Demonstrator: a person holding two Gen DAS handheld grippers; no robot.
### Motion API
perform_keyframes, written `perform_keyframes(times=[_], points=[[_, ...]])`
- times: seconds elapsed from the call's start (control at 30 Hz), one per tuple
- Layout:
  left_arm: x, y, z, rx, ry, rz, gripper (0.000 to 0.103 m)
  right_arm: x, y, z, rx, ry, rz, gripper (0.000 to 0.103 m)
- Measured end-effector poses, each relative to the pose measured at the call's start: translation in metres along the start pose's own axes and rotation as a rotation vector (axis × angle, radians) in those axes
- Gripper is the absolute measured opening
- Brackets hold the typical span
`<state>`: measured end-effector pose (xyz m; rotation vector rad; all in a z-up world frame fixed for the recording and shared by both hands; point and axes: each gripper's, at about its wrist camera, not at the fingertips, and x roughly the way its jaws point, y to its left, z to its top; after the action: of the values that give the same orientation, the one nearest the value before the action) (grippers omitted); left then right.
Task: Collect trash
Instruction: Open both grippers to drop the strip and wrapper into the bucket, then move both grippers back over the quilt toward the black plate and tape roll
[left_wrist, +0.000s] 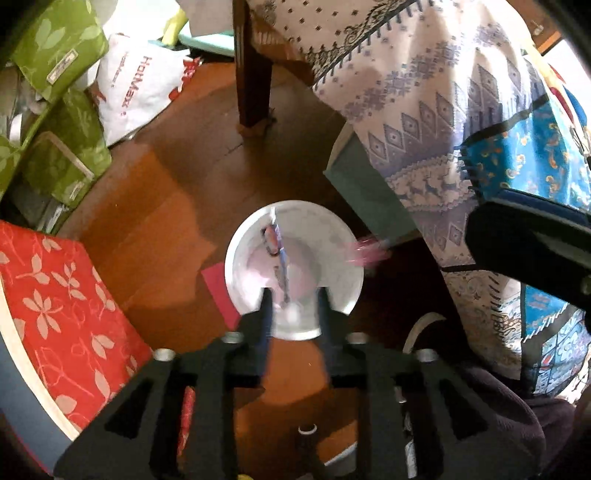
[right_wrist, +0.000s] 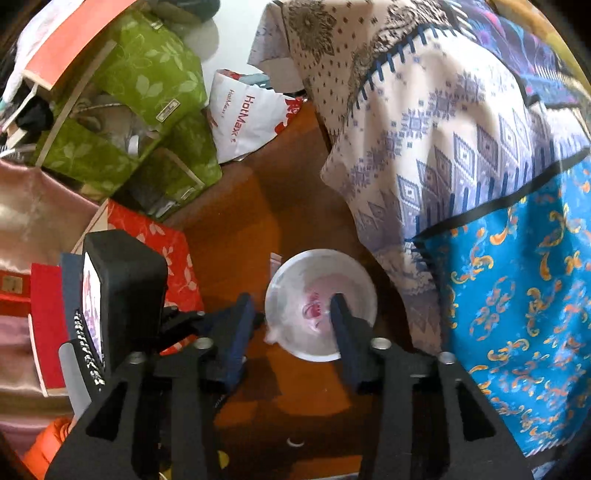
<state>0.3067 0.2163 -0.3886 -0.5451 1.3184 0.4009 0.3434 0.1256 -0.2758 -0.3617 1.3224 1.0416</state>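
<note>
A round white bin (left_wrist: 295, 221) stands on the wooden floor, seen from above. A colourful wrapper (left_wrist: 275, 242) is over the bin's opening, just ahead of my left gripper (left_wrist: 294, 295), which is open above the bin. A blurred pink scrap (left_wrist: 365, 251) is at the bin's right rim. In the right wrist view the bin (right_wrist: 354, 273) holds a pink and red scrap (right_wrist: 314, 308). My right gripper (right_wrist: 291, 306) is open and empty above the bin's left rim. The left gripper's body (right_wrist: 122, 291) shows at the left.
A patterned cloth (left_wrist: 424, 110) hangs over furniture on the right, with a dark wooden leg (left_wrist: 255, 74) behind. Green leaf-print boxes (left_wrist: 62, 147), a red leaf-print box (left_wrist: 55, 295) and a white HotMax bag (left_wrist: 136, 85) crowd the left. A red card (left_wrist: 221, 291) lies by the bin.
</note>
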Motion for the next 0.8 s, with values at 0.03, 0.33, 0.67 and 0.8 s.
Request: perform_keyframes(times=[0.03,0.33,0.67,0.8], points=[[-0.002,0.002,-0.001,-0.008,-0.011,-0.003,0.03,0.001,-0.001,-0.001,0.004,0.0,-0.001,0.043],[-0.036,0.004,-0.012,-0.004,-0.082,0.023,0.03,-0.028,-0.003,-0.014,-0.005,-0.06,-0.06,0.043],[-0.115,-0.027,-0.03,0.065,-0.231,0.04,0.03,-0.104,-0.001,-0.039,-0.018,-0.236,-0.154,0.043],[-0.147,-0.046,-0.036,0.082,-0.296,0.011,0.03,-0.138,-0.004,-0.051,-0.01,-0.325,-0.199,0.043]])
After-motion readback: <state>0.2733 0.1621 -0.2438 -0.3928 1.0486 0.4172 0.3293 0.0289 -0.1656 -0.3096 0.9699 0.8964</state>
